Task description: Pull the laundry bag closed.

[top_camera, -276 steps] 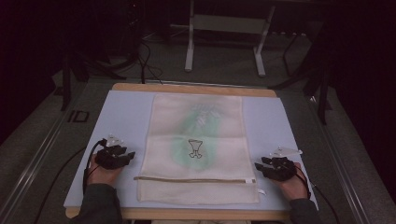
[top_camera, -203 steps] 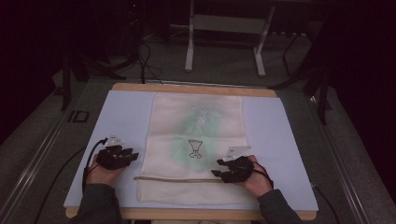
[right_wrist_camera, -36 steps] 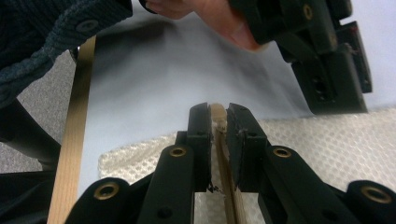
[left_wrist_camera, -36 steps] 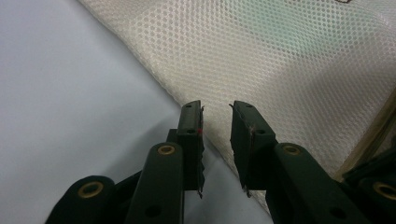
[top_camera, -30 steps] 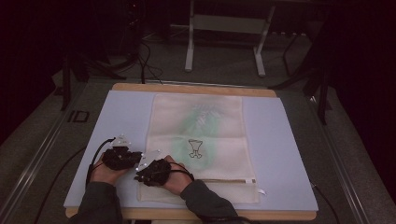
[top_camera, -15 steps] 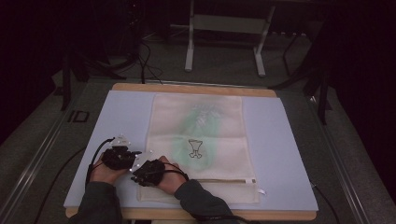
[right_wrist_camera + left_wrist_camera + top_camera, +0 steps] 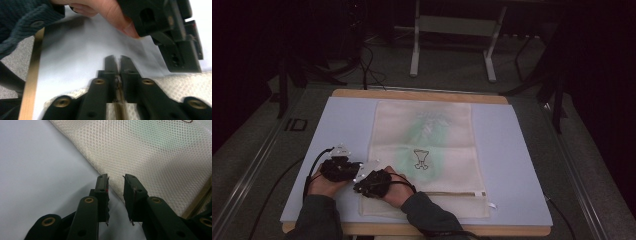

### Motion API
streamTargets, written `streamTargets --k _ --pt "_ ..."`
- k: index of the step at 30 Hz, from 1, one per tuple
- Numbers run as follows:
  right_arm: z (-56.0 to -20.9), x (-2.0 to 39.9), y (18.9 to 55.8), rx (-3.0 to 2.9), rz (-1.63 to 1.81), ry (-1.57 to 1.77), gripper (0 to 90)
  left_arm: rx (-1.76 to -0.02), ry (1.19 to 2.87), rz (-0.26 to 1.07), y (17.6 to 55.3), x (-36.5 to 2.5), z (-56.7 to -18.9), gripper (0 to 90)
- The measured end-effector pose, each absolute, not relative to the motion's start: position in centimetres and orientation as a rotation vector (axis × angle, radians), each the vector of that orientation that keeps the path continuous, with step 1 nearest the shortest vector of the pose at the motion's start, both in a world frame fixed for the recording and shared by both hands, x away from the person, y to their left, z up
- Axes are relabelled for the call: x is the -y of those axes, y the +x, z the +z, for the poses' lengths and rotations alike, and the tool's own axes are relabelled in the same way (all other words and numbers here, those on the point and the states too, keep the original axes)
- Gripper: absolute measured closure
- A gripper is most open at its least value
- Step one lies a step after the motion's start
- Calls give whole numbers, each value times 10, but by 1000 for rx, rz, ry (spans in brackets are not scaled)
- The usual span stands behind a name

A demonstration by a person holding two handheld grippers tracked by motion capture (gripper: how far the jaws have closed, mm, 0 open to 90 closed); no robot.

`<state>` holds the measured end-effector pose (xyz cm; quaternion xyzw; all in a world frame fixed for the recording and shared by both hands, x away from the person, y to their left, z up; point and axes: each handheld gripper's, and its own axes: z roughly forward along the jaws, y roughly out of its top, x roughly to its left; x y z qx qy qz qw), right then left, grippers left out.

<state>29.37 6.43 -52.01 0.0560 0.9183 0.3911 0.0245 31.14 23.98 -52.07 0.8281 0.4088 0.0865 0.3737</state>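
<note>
Dimly lit from above in the high view, surroundings lost in near-black; soft shadows on the desk. Right gripper view blurred and out of focus nearby.

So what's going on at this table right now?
A person is working on a cream mesh laundry bag lying flat on the blue table mat, using a tool in each hand. The right tool is shut on the zipper pull at the bag's near left corner, so the zipper looks drawn fully across. The left tool sits beside it at the bag's left edge, jaws apart, gripping nothing.
</note>
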Motion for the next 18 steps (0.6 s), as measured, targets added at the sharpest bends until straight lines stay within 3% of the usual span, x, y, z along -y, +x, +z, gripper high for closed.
streamTargets --k 5,15,17,18 --pt "-520 -58 294 -2844 1194 170 860 -1046 2122 224 311 -239 -521 733" --pt "-530 -78 295 -2861 1101 168 724 -1045 2121 220 312 -240 -521 731" --pt "-531 -81 296 -2862 1093 179 732 -1045 2120 219 312 -240 -521 731" --pt "-531 -82 296 -2861 1092 179 783 -1044 2121 219 312 -240 -521 730"
